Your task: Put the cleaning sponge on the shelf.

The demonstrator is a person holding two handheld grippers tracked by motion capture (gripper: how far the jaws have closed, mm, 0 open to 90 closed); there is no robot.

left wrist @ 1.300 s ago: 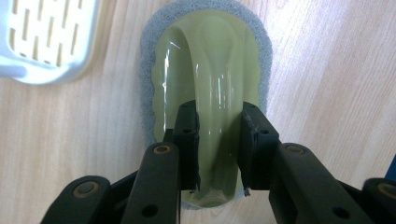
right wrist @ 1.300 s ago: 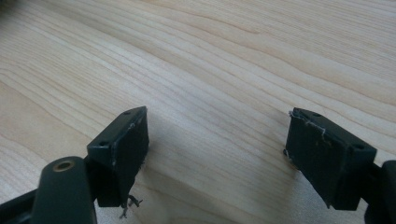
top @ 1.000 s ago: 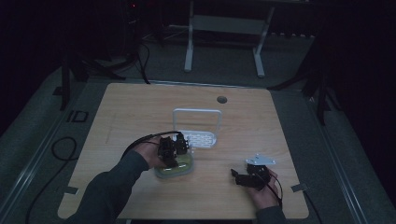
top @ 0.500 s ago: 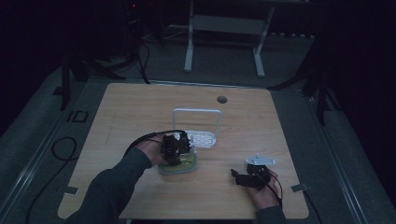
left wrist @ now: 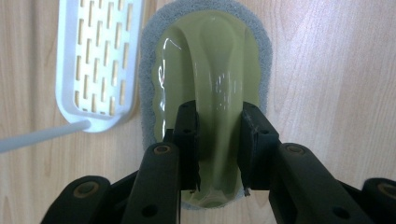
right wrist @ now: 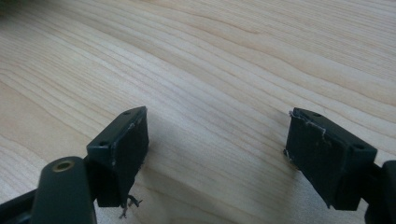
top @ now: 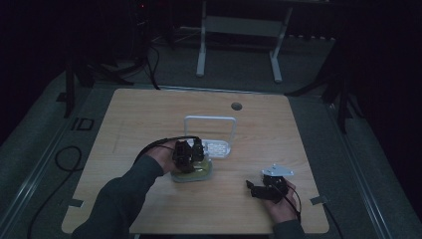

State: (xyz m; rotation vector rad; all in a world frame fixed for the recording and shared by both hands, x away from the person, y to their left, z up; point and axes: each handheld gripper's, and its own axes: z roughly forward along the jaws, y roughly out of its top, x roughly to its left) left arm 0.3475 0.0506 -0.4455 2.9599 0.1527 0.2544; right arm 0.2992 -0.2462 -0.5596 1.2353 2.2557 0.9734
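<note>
The left gripper has its fingers clamped on the green handle of a scrubbing sponge lying on the counter beside a white rack; the right gripper rests nearby, fingers spread wide

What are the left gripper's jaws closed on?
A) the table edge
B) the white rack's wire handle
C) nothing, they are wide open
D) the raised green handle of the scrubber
D: in the left gripper view, the left gripper has its jaws on both sides of the scrubber handle ridge.
</note>
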